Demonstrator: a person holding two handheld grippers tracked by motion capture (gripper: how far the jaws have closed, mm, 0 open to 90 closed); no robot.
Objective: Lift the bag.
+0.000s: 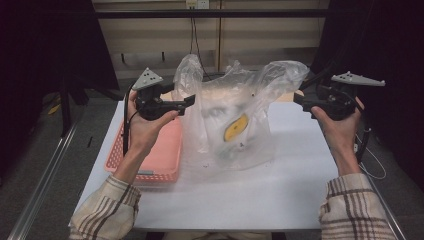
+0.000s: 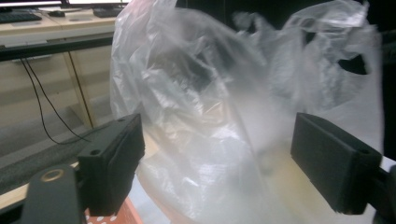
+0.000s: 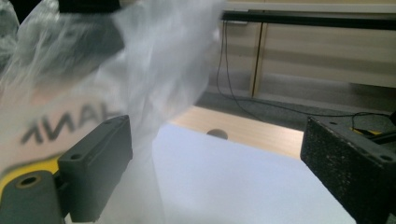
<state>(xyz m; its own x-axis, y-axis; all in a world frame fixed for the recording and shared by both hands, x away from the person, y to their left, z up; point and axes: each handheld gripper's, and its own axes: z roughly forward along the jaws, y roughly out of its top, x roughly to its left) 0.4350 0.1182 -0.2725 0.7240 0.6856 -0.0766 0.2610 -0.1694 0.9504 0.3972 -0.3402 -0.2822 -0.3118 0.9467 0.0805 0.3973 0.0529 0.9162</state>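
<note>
Letting go of the clear crinkled plastic bag (image 1: 235,117)

I'm holding my left gripper (image 1: 191,99) and right gripper (image 1: 298,98) wide open, gripping nothing; bag is standing mid-table beside the pink mesh basket (image 1: 167,150), releasing looks done, backing off remaining.

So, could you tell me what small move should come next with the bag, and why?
Probably bring both grippers back in to the plastic bag's handles: the left gripper and right gripper stand open beside it, gripping nothing, and the bag stands upright on the table.

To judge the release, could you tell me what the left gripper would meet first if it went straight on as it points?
Probably the clear plastic bag: it stands right ahead of the open left gripper, though depth is unclear.
</note>
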